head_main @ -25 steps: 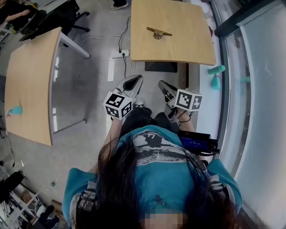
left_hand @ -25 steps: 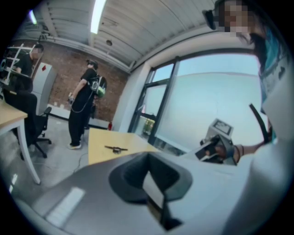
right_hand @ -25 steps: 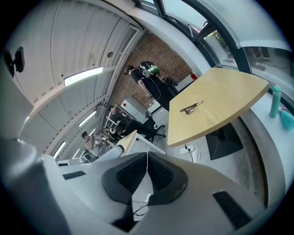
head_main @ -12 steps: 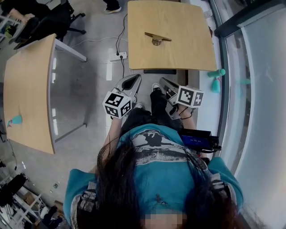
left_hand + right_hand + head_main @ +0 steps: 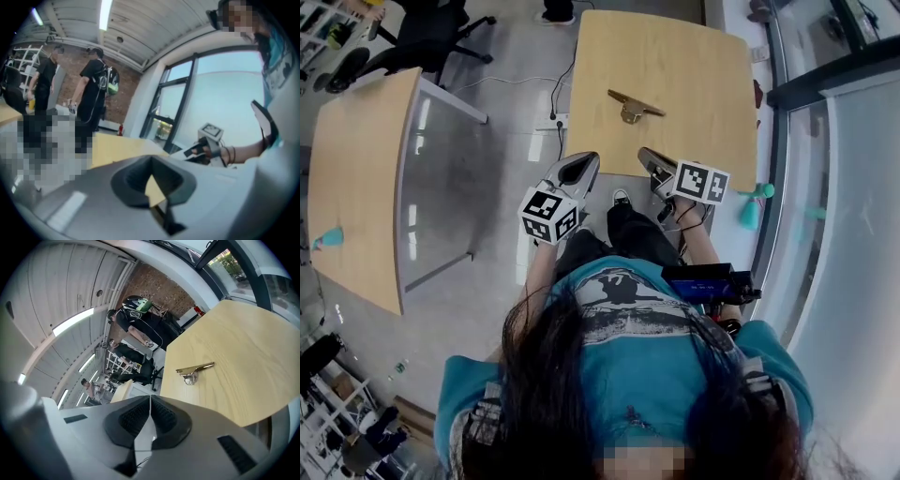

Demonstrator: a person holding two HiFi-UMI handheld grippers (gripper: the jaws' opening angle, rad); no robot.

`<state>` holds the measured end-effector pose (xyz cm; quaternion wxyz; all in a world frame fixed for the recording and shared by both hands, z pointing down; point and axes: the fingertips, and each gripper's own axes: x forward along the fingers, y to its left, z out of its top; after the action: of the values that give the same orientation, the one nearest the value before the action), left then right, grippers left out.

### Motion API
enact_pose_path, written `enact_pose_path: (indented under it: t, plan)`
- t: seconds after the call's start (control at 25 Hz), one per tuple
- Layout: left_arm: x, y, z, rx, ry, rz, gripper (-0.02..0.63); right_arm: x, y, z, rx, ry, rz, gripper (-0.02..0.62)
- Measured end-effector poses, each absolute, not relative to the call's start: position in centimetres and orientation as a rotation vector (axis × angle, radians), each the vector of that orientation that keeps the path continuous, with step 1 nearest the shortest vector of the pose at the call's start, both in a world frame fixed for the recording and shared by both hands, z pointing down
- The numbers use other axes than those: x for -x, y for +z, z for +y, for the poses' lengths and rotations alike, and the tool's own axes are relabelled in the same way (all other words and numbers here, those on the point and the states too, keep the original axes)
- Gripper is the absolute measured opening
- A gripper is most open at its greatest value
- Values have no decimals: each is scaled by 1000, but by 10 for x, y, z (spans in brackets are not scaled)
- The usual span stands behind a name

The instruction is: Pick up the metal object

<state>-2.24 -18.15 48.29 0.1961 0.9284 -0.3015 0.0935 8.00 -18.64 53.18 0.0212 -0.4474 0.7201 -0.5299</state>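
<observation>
A light wooden tabletop (image 5: 694, 66) is seen ahead of the person. The metal object (image 5: 635, 106) lies flat on it, left of the middle. The object is made up of a flat gold-coloured strip with a small silvery loop beneath it.

The left tongs (image 5: 584, 159) and the right tongs (image 5: 647, 153) are held side by side and pointed toward this tabletop. In the head view their tips overlap its near edge, and both are well apart from the metal object. In the left gripper view the pads are brought together at the tips. Only a wedge of the tabletop shows through the hollow behind them, and nothing is clamped. In the right gripper view the pads are likewise pressed together with nothing between them, and the metal object is seen beyond them on the wood.

A left marker cube (image 5: 548, 216) and a right marker cube (image 5: 703, 181) are carried on the tongs. Black-and-white square patterns are printed on them, but no letters can be read. A teal shirt (image 5: 675, 375) is worn by the person, and the dark print on its chest is too small to be read. A black device (image 5: 708, 281) with a blue face is seen at the person's right side.

A second tabletop (image 5: 356, 178) stands to the left, with a small teal item (image 5: 330, 236) on it. A white power strip (image 5: 559, 120) lies on the floor beside the first tabletop.
</observation>
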Motion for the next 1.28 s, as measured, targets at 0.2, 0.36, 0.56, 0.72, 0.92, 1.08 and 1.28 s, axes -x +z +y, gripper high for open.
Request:
enact_pose_path:
  t: [0.2, 0.36, 0.56, 0.72, 0.92, 1.08, 1.28]
  plan:
    - [1, 483, -205, -2601, 292, -862, 0, -100, 561, -238, 1324, -1752, 2224, 14]
    - [-3, 482, -206, -2601, 317, -881, 0, -100, 584, -259, 1244, -1869, 2185, 15]
    - [-9, 496, -237, -2580, 339, -905, 0, -94, 633, -292, 1132, -2074, 2106, 52]
    - [-7, 497, -248, -2575, 339, -929, 0, -85, 652, -300, 962, -2221, 1810, 147]
    - [-2, 495, -252, -2554, 340, -966, 0, -96, 671, -314, 940, -2251, 1499, 150]
    - [4, 504, -250, -2531, 363, -977, 0, -98, 678, -327, 926, -2251, 1366, 150]
    - [11, 506, -249, -2520, 376, -995, 0, -97, 686, -340, 929, -2249, 1261, 149]
